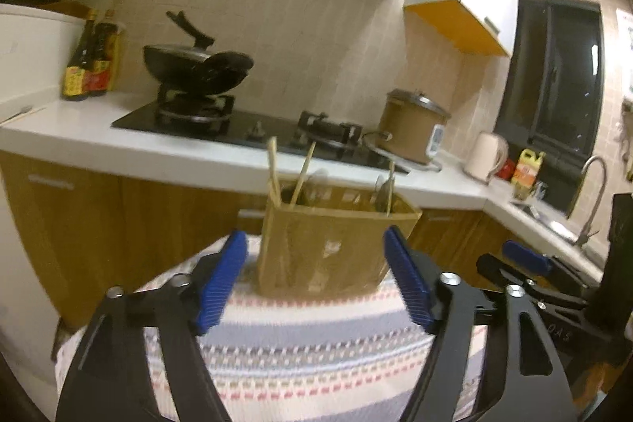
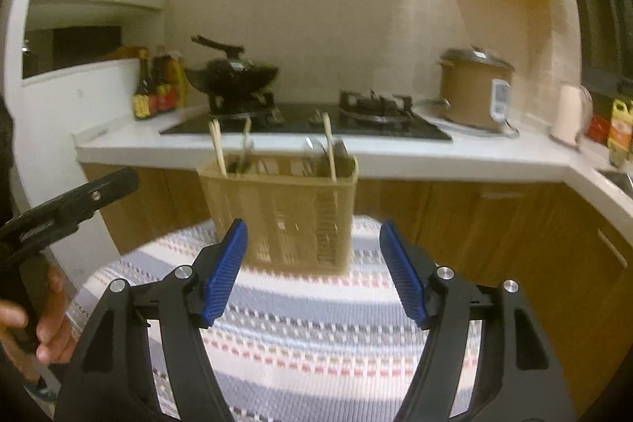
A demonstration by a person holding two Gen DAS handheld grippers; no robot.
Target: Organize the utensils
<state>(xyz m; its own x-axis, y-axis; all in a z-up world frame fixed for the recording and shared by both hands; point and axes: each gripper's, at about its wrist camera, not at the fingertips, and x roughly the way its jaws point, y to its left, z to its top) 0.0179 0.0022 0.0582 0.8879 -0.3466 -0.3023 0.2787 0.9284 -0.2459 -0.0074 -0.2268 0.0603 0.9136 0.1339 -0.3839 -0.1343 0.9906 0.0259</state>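
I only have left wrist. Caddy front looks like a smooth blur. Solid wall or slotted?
Observer: Slotted. The right wrist view shows the utensil caddy has a lattice front.
Operator: Anyone's hand showing? None in mine.
Observer: Yes, the person's left hand grips the left gripper's handle at that view's left edge.
Operator: Right gripper: I only see one blue pad. Open?
Observer: Open. The right gripper has both pads spread wide, nothing between them, short of the caddy.

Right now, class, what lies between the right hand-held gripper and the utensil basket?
Only bare striped cloth, in the right wrist view, separates the right hand-held gripper from the utensil basket.
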